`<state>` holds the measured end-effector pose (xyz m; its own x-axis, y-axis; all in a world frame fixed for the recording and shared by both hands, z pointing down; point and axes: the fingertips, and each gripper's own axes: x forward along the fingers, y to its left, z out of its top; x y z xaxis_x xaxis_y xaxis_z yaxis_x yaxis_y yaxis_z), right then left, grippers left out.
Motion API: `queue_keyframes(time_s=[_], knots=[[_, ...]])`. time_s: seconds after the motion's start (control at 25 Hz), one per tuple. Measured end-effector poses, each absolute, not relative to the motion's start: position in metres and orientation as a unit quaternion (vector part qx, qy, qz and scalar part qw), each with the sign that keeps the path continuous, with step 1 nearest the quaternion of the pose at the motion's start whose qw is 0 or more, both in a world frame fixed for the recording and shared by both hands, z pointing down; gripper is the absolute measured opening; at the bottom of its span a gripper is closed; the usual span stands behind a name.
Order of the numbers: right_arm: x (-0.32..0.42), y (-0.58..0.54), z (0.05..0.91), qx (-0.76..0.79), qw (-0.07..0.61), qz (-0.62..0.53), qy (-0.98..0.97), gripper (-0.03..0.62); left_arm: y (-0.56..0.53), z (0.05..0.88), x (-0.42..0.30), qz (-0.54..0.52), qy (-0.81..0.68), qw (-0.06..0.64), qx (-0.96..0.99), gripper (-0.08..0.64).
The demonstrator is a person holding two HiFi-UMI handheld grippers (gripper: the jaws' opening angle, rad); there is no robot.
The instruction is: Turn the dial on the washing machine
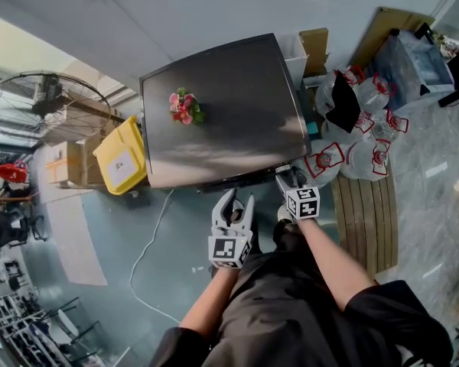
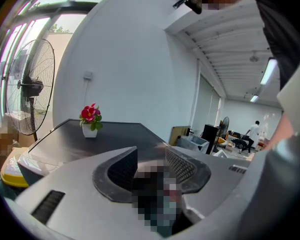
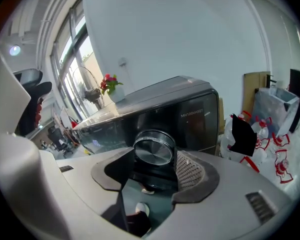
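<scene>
The washing machine is a dark grey box seen from above, with a small pot of red flowers on its lid. My right gripper is up against the machine's front panel at its right end. In the right gripper view the round silver dial fills the gap between the jaws of the right gripper, and both pads touch its rim. My left gripper hangs a little short of the front, open and empty. The left gripper looks over the lid toward the flowers.
A yellow bin and cardboard boxes stand left of the machine, with a floor fan behind them. Water bottles and a wooden pallet lie to the right. A white cable runs over the floor.
</scene>
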<state>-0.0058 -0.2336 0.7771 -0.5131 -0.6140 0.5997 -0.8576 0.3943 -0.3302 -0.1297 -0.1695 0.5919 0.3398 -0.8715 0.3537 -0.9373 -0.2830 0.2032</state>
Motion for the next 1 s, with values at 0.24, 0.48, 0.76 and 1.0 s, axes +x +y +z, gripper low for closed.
queue_keyframes(time_s=[0.24, 0.48, 0.76, 1.0], knots=[[-0.004, -0.233, 0.778, 0.443, 0.169, 0.348, -0.809, 0.235, -0.172, 0.59, -0.127, 0.084, -0.565, 0.188, 0.799, 0.152], [-0.002, -0.233, 0.781, 0.425, 0.126, 0.398, -0.803, 0.233, -0.171, 0.593, -0.123, 0.087, -0.562, 0.19, 0.801, 0.152], [-0.001, -0.233, 0.783, 0.392, 0.075, 0.458, -0.794, 0.235, -0.172, 0.593, -0.119, 0.089, -0.559, 0.188, 0.802, 0.152], [0.001, -0.231, 0.781, 0.401, 0.096, 0.426, -0.805, 0.235, -0.173, 0.593, -0.116, 0.09, -0.559, 0.188, 0.802, 0.152]])
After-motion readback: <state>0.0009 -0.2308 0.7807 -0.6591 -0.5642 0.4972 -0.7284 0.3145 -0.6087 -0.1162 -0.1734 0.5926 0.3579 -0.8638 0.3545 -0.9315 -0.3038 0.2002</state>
